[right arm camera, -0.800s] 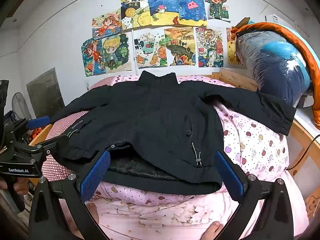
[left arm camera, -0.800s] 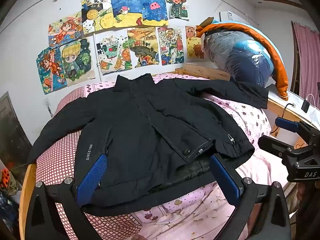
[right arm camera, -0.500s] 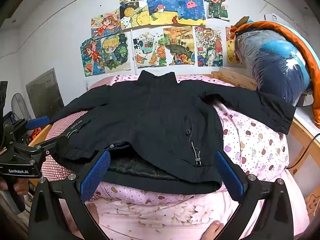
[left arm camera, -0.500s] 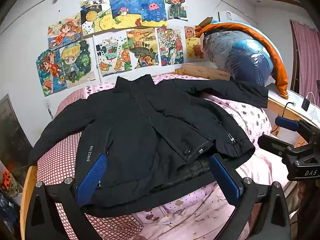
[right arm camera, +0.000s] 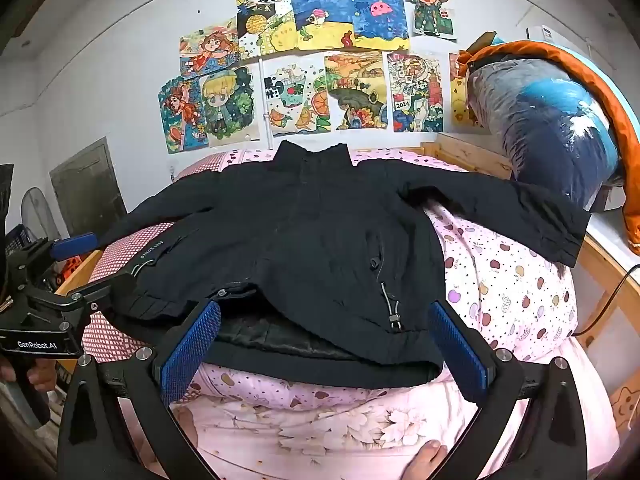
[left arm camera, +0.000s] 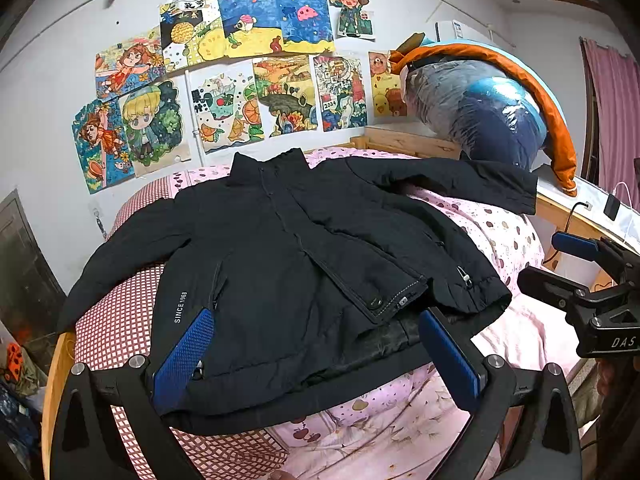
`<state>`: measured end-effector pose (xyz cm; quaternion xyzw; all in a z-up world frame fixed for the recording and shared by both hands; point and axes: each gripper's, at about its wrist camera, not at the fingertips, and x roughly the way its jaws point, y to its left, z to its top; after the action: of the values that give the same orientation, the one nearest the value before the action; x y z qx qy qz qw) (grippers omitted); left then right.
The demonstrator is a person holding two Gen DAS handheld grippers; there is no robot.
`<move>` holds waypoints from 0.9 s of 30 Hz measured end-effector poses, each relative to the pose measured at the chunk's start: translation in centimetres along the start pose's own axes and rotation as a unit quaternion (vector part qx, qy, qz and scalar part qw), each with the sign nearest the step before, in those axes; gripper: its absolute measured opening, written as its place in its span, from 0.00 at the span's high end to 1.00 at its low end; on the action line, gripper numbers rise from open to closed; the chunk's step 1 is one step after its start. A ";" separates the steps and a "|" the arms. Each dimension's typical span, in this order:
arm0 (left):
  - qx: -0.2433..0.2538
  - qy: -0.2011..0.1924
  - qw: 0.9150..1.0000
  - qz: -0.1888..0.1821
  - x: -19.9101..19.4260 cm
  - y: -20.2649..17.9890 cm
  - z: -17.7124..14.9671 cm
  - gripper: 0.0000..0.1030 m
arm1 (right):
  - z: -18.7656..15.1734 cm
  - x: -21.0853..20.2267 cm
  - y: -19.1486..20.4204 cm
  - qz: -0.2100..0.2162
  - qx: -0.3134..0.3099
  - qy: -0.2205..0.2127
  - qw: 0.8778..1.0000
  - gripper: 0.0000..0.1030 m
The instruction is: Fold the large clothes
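Across mid-frame, the soft, bulky black padded jacket (left arm camera: 304, 272) sprawls; take its hem. Left hand-held gripper (left arm camera: 316, 356) and right hand-held gripper (right arm camera: 326, 350) gape empty.

Black jacket (left arm camera: 288, 264) on pink spotted bedding (left arm camera: 508, 236) beside a red-and-white checked sheet (left arm camera: 116, 324), blue gripper pads (left arm camera: 182, 360), colourful drawings (left arm camera: 248, 72) above.

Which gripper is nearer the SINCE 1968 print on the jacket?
Left. The left gripper hangs over the hem just below the print; the right gripper sits toward the jacket's other front panel, farther off.
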<state>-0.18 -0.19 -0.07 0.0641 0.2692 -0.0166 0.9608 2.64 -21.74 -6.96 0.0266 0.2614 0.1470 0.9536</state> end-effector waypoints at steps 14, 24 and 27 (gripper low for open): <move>0.001 0.001 1.000 0.000 0.1 0.2 0.0 0.00 | 0.1 0.0 0.1 0.000 0.001 0.001 1.000 0.01; -0.004 -0.003 1.000 0.002 0.0 0.6 0.2 0.00 | 0.1 0.1 0.1 0.000 0.002 0.002 1.000 0.01; -0.006 -0.003 1.000 0.004 0.0 0.7 0.3 0.00 | 0.2 0.1 0.1 0.000 0.002 0.003 1.000 0.01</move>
<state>0.04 0.49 0.21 0.0598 0.2663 -0.0115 0.9620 2.79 -21.61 -6.87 0.0280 0.2641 0.1462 0.9530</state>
